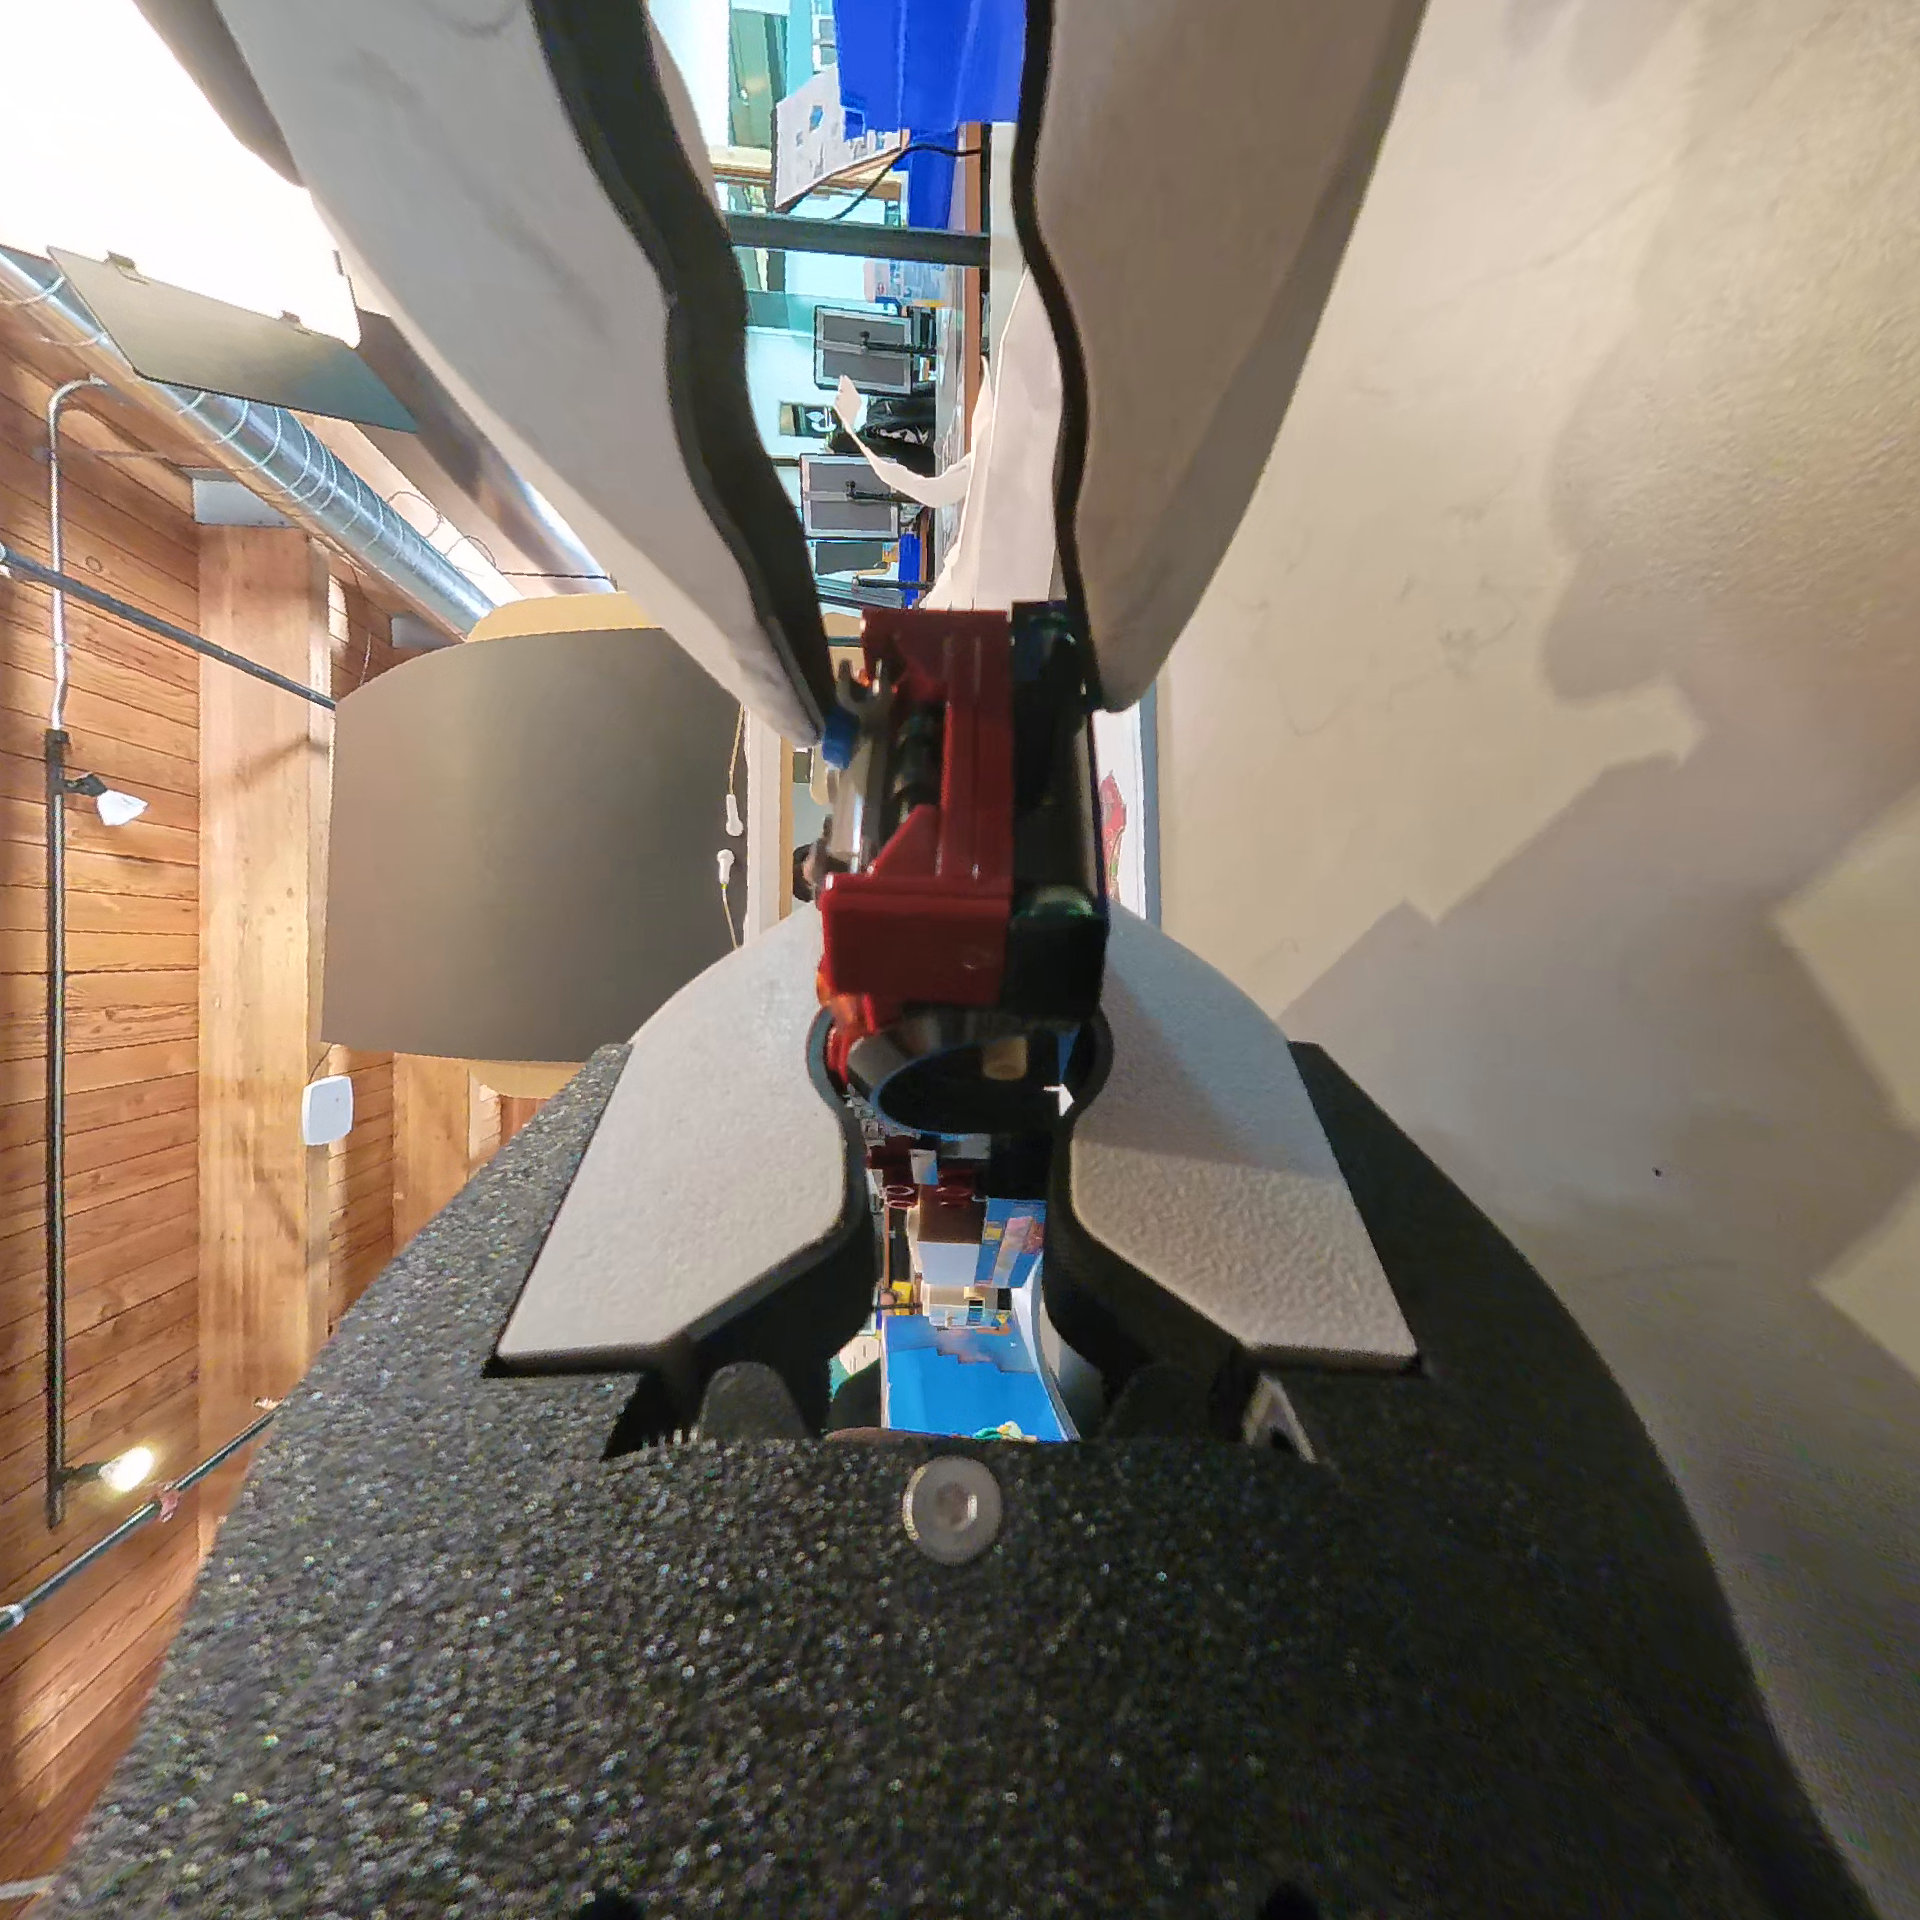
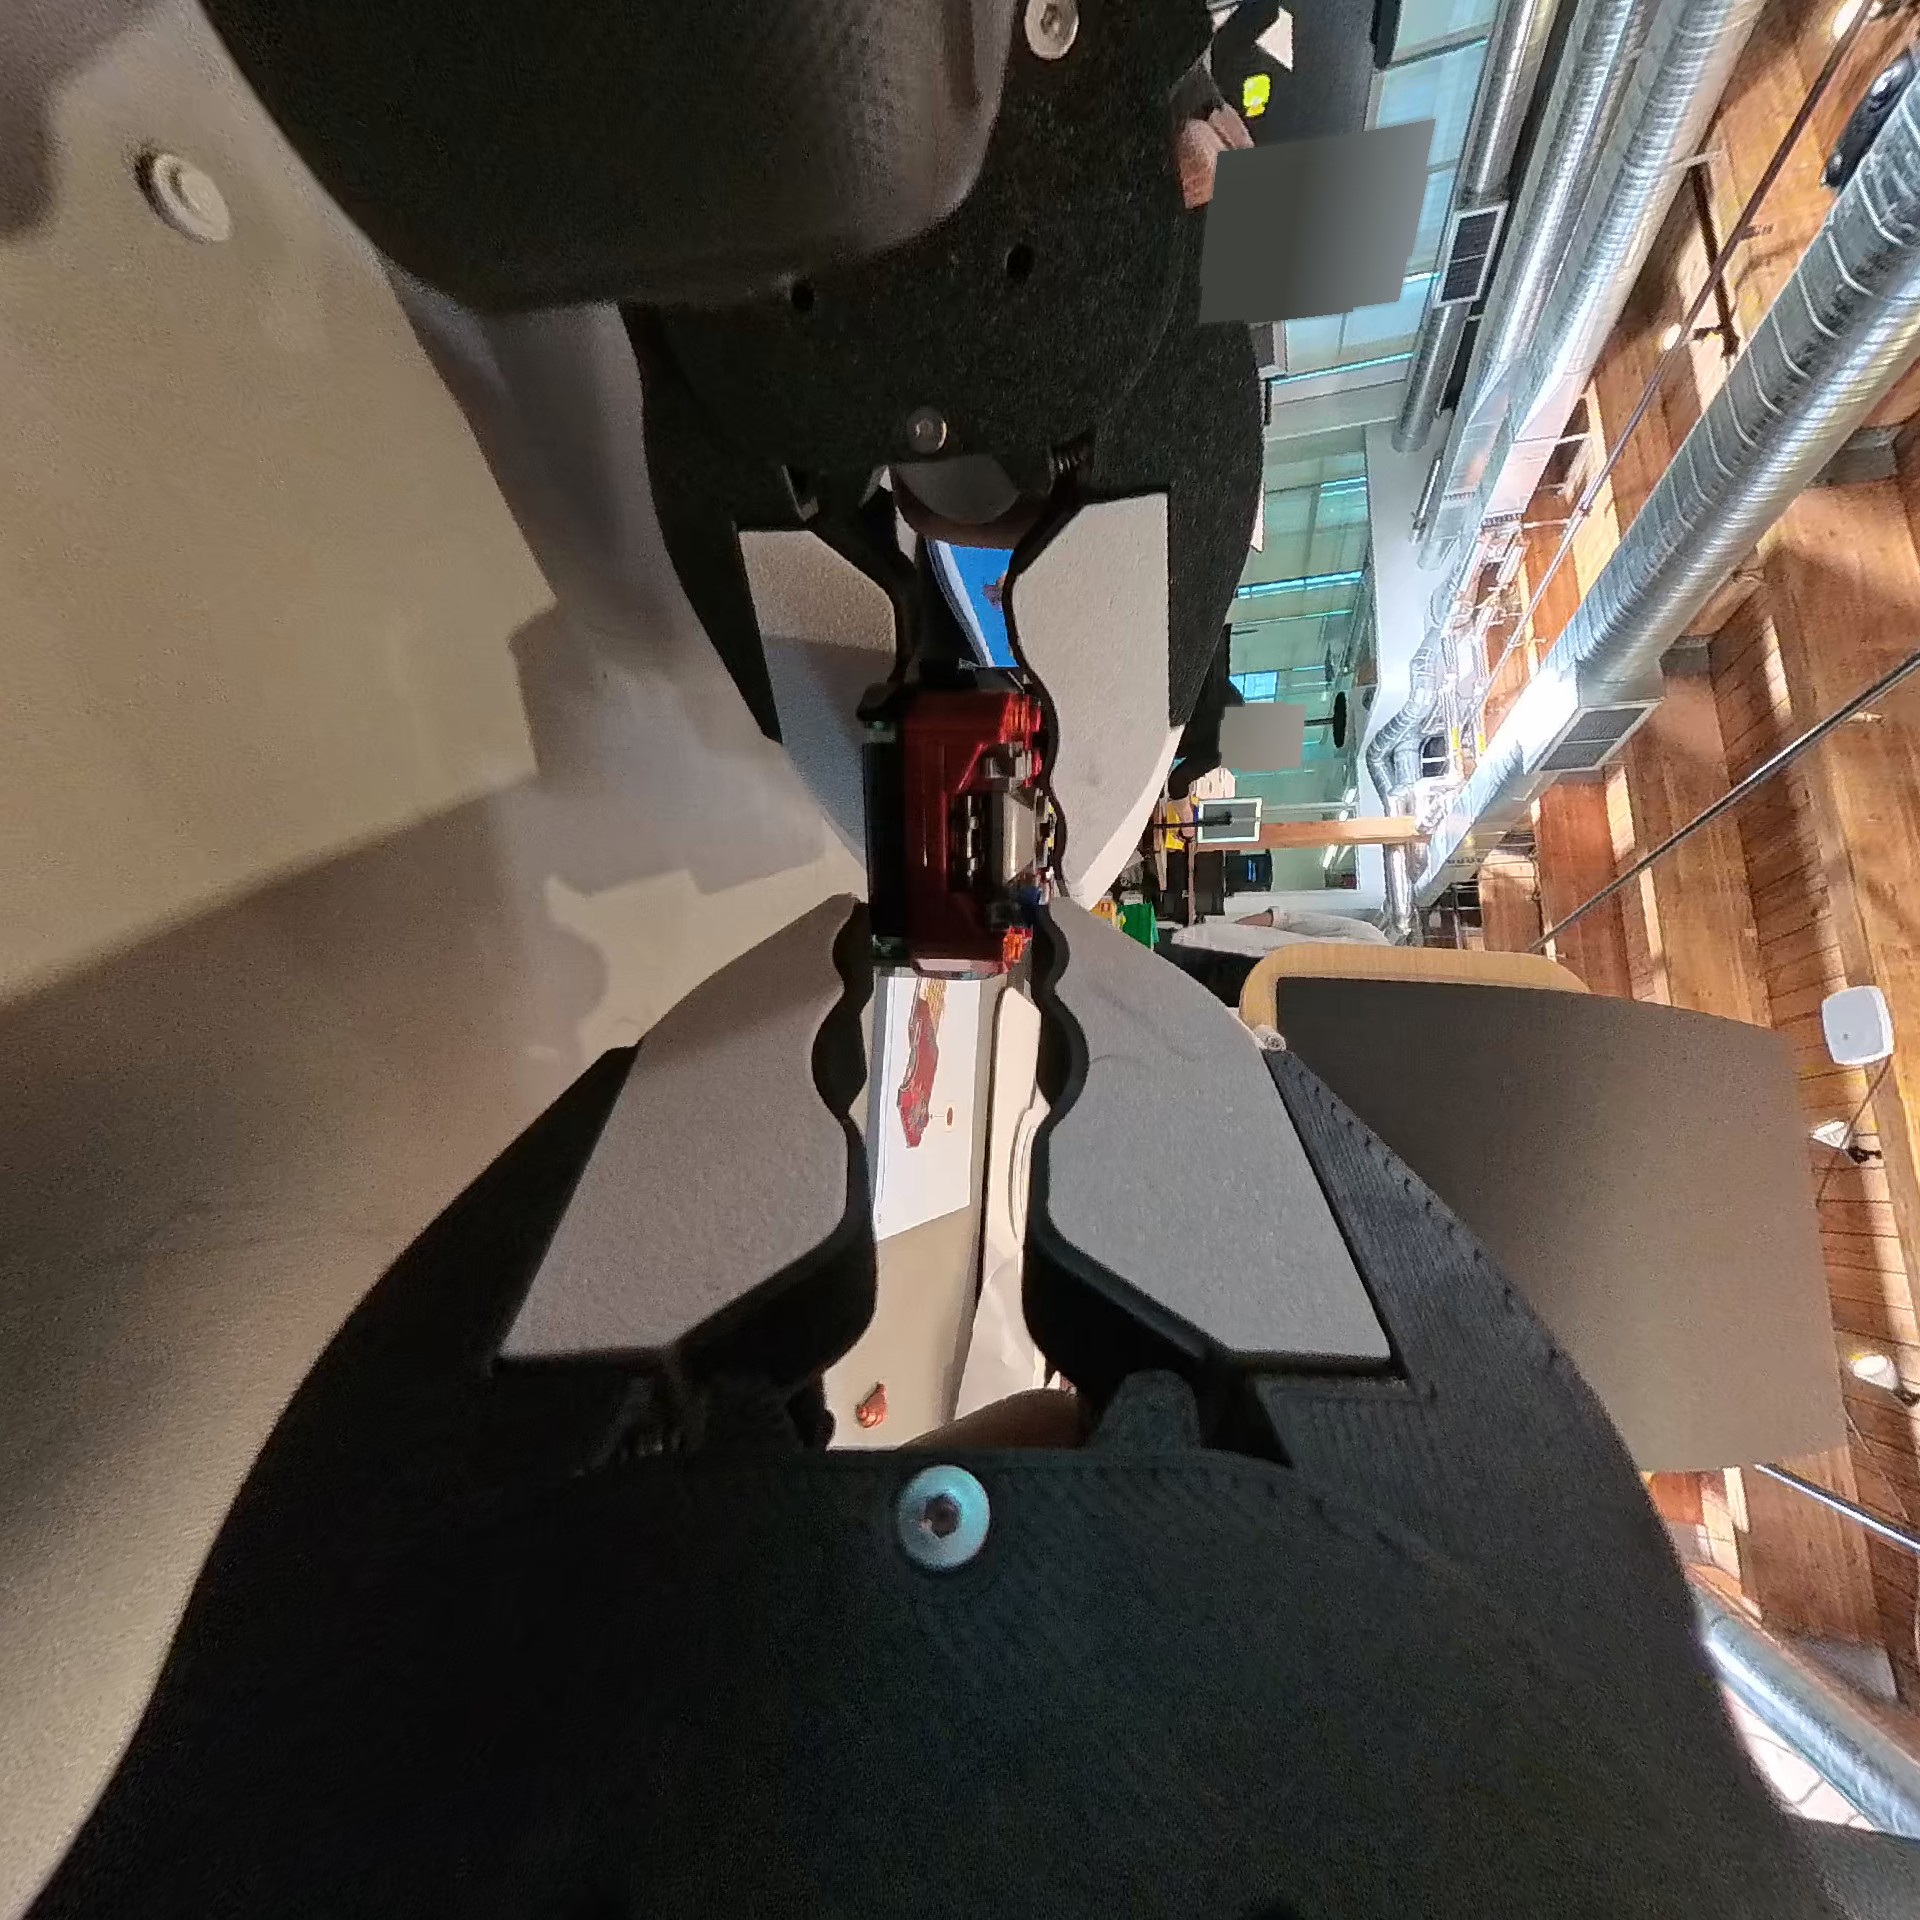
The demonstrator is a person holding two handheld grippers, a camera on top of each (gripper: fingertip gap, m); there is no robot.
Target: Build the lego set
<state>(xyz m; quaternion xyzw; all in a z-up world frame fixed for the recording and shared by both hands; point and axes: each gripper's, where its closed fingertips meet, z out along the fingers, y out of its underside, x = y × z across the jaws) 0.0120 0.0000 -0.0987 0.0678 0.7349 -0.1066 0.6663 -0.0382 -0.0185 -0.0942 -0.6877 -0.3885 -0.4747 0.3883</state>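
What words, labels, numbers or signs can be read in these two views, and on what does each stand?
Nothing here can be read.
Printed page with a red picture: print too small to read.
Blue printed sheet: blurred, unreadable.
Paper sign in the background: too small to read.
Red and black brick model: no writing shows.

Between the left claw (image 1: 961, 997) fingers the red brick model (image 1: 920, 831) blurs, its far end hidden behind the right claw (image 2: 951, 925).
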